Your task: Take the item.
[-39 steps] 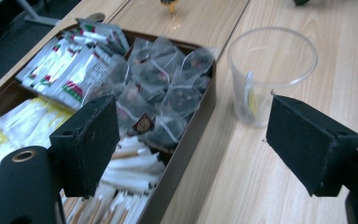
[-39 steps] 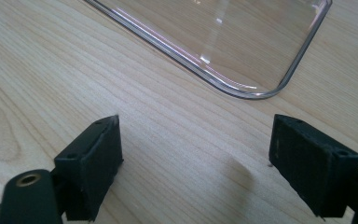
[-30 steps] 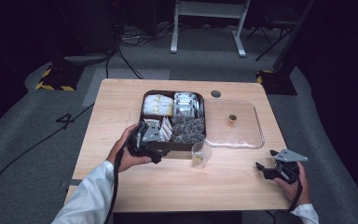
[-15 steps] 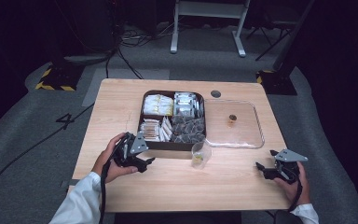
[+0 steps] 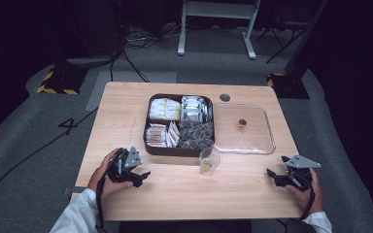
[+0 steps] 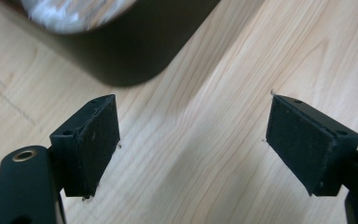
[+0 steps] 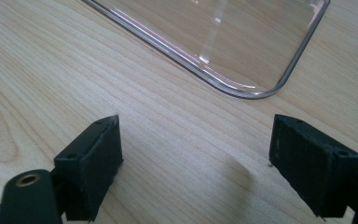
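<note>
Both hand-held grippers, left (image 5: 143, 175) and right (image 5: 270, 173), rest open-jawed on the wooden table (image 5: 126, 104) over grey carpet (image 5: 39, 126).

The dark box (image 6: 135, 42) is cut off by the left gripper view's top edge, its contents blurred.

A light wooden table (image 5: 126, 111) carries a dark divided box (image 5: 180, 151) near its middle. A clear lid (image 5: 257, 143) lies toward the right edge. A small clear cup (image 5: 208, 161) stands nearer the front edge.

wooden table (image 5: 126, 107) | floor cables (image 5: 132, 42) behind it | yellow-black striped base (image 5: 57, 83) far-left
</note>
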`<control>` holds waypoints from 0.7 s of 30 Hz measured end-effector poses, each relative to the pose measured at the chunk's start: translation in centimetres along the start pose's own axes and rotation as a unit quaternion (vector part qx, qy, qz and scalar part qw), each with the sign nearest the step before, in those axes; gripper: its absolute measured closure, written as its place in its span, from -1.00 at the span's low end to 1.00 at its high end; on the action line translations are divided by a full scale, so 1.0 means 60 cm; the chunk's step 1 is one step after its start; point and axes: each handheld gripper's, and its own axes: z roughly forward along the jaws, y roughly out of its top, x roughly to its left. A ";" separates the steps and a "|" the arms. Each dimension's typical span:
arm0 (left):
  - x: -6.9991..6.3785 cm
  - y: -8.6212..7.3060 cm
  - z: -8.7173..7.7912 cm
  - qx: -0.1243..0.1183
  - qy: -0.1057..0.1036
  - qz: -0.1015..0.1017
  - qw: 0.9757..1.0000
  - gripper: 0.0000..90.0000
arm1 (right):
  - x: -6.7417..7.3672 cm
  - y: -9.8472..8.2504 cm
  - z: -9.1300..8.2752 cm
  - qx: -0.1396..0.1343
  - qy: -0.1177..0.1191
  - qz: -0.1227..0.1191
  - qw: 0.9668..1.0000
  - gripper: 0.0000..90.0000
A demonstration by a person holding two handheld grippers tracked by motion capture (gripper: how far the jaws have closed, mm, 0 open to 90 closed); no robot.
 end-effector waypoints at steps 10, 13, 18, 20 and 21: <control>0.010 -0.046 0.011 0.018 -0.020 -0.046 0.999 -0.60 | 0.001 0.000 0.000 -0.001 -0.002 -0.002 1.000 -0.61; 0.013 -0.058 0.008 0.007 -0.024 -0.065 0.998 -0.60 | 0.001 0.000 0.000 -0.002 -0.003 -0.002 1.000 -0.61; 0.023 -0.085 0.007 -0.027 -0.042 -0.105 0.993 -0.62 | 0.001 0.000 0.000 -0.001 -0.002 -0.001 1.000 -0.61; 0.025 -0.087 0.005 -0.026 -0.042 -0.106 0.993 -0.63 | 0.001 0.000 0.000 -0.001 -0.002 -0.001 1.000 -0.61; 0.025 -0.087 0.005 -0.026 -0.042 -0.105 0.993 -0.62 | 0.001 0.000 0.000 -0.001 -0.001 -0.001 1.000 -0.61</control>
